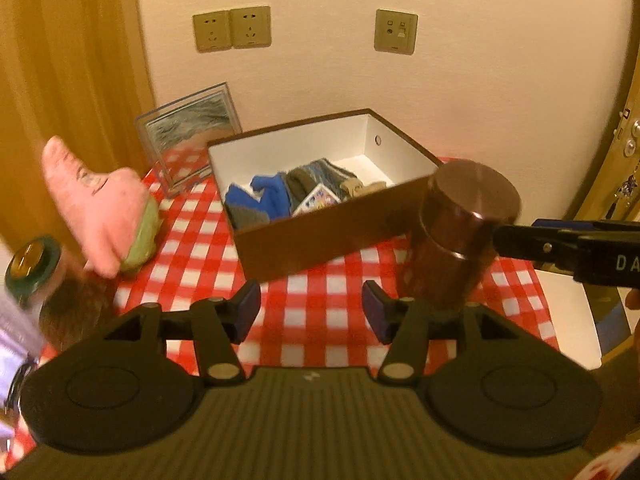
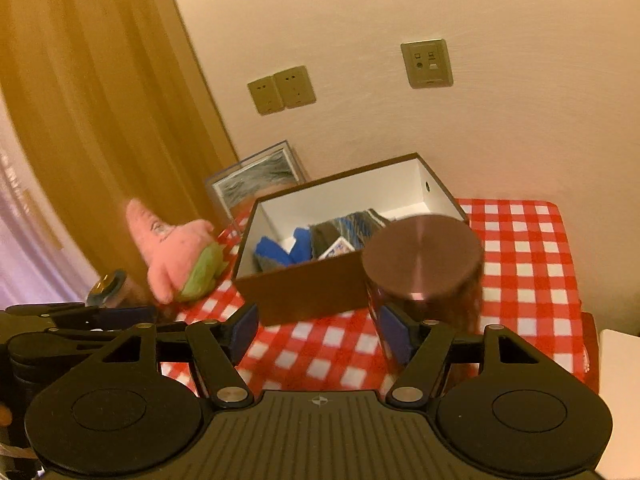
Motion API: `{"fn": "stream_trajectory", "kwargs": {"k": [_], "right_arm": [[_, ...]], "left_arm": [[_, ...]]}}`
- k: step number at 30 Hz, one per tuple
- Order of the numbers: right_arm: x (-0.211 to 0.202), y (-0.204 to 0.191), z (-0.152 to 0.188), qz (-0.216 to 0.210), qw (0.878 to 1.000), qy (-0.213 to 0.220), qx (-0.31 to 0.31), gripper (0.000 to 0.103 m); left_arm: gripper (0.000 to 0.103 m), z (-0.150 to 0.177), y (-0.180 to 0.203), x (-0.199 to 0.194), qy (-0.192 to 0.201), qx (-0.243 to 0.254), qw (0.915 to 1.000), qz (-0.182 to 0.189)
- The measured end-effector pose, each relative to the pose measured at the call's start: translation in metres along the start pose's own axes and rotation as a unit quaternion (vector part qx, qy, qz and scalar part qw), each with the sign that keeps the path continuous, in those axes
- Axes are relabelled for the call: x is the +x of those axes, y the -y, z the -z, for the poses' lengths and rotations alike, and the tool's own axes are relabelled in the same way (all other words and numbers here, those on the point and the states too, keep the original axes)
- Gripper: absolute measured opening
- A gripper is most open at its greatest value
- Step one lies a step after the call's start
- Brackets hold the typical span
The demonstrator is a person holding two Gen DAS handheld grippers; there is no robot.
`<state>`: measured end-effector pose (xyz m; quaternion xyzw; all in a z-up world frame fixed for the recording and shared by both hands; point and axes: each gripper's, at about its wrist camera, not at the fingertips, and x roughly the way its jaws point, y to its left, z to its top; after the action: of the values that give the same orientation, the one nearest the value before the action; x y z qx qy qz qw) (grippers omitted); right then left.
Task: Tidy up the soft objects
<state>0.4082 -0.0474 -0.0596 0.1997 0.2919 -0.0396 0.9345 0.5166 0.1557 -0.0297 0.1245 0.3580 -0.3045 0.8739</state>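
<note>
A pink star plush toy (image 1: pixel 100 208) with green shorts lies on the red checked tablecloth (image 1: pixel 312 304), left of an open brown box (image 1: pixel 320 240). The box holds blue and grey socks (image 1: pixel 264 200). The plush (image 2: pixel 172 248) and the box (image 2: pixel 304 292) also show in the right wrist view. My left gripper (image 1: pixel 311 312) is open and empty above the cloth, in front of the box. My right gripper (image 2: pixel 320 332) is open, its right finger close beside a brown cylindrical can (image 2: pixel 424 272). In the left wrist view the right gripper's finger (image 1: pixel 520 236) reaches the can (image 1: pixel 460 232) from the right.
A clear acrylic picture frame (image 1: pixel 188 136) stands behind the plush against the wall. A jar with a gold lid (image 1: pixel 32 264) stands at the table's left edge. An orange curtain (image 1: pixel 60 80) hangs on the left. The table's right edge meets a white surface (image 2: pixel 620 380).
</note>
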Motion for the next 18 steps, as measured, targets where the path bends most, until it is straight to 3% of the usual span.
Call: {"fn": "stream_trajectory", "kwargs": {"k": [5,13,16,18], "right_arm": [[-0.037,0.019,0.028,-0.028,0.999,-0.009,-0.037,0.068],[-0.099,0.064,0.070,-0.091,0.991,-0.036,-0.093,0.069],[-0.122,0.079,0.083,-0.106,0.987,-0.046,-0.114,0.070],[-0.136,0.087,0.092,-0.108,0.985,-0.052,-0.124,0.070]], "left_arm": [[0.060,0.035,0.037,-0.036,0.002,-0.025,0.9992,-0.032],[0.066,0.095,0.128,-0.095,0.011,-0.070,0.9926,-0.098],[0.080,0.113,0.160,-0.115,0.020,-0.082,0.9894,-0.118],[0.081,0.124,0.183,-0.130,0.029,-0.080,0.9866,-0.139]]}}
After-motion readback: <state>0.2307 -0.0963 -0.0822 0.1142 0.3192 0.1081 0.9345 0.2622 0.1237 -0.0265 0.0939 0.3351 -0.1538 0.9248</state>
